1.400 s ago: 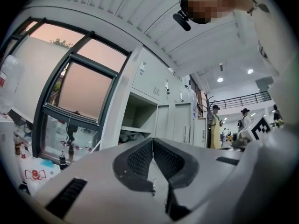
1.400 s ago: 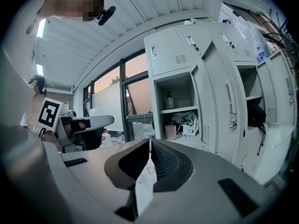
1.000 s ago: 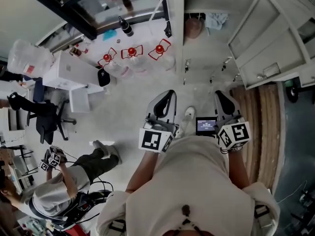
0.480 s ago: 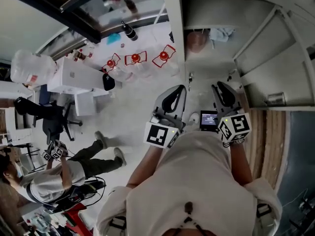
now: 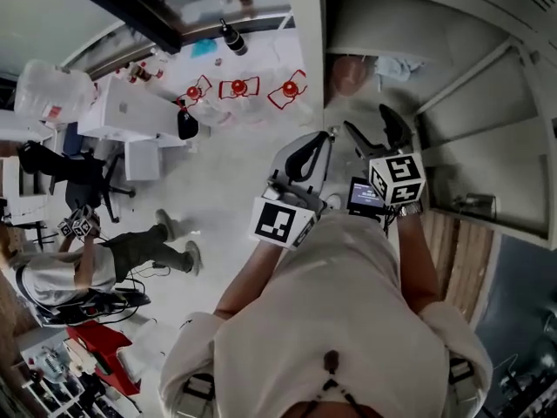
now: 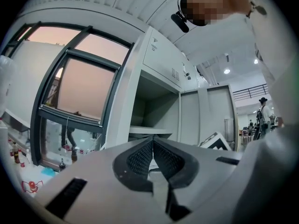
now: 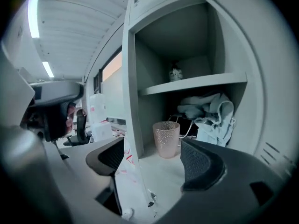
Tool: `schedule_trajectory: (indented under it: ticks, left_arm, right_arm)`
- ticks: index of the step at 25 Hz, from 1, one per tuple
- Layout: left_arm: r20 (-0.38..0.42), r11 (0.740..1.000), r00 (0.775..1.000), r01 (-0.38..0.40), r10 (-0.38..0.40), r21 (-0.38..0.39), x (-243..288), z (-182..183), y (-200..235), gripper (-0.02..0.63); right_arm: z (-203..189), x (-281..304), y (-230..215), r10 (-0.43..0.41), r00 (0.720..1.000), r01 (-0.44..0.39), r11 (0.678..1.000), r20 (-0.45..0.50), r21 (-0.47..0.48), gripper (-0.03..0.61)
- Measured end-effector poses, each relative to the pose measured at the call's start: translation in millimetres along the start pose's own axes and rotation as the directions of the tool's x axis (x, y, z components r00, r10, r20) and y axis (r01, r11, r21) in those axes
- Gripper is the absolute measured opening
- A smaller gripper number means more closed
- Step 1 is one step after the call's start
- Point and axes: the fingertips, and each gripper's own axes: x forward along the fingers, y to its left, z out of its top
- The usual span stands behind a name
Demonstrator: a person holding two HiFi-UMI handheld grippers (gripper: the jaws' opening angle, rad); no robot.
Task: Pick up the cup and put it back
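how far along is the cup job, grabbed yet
Done: nothing; the cup stands untouched on the cabinet's lower shelf. In hand: the right gripper points at it, jaws just opening wide, nothing between them. The left gripper is shut, empty. Left: reach, grasp, lift, put back.

Light: given by ceiling strips (image 7: 48, 69) and pinkish window (image 6: 86, 90) | cabinet recess (image 7: 187, 41): shadowed | edges: fisheye-bent, vignetted | blur: slight
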Motion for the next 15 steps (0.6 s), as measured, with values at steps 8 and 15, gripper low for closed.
schedule_trajectory:
  ticks: [8, 15]
  left_arm:
    - [-0.005, 0.999, 0.999, -0.034, 0.034, 0.014, 9.4, -5.2, 16.0, 0.009]
    - [-0.009, 0.996, 0.996, -0.086, 0.087, 0.018, 14.6, -4.4, 44.2, 0.009]
  right_arm:
    - [-0.9, 65.9, -29.1, -0.009, 0.999, 0.008, 1.000, -0.037, -0.006, 0.360]
    - [-1.3, 86.4, -41.1, -0.019, 0.999, 0.018, 0.999, -0.035, -0.026, 0.360]
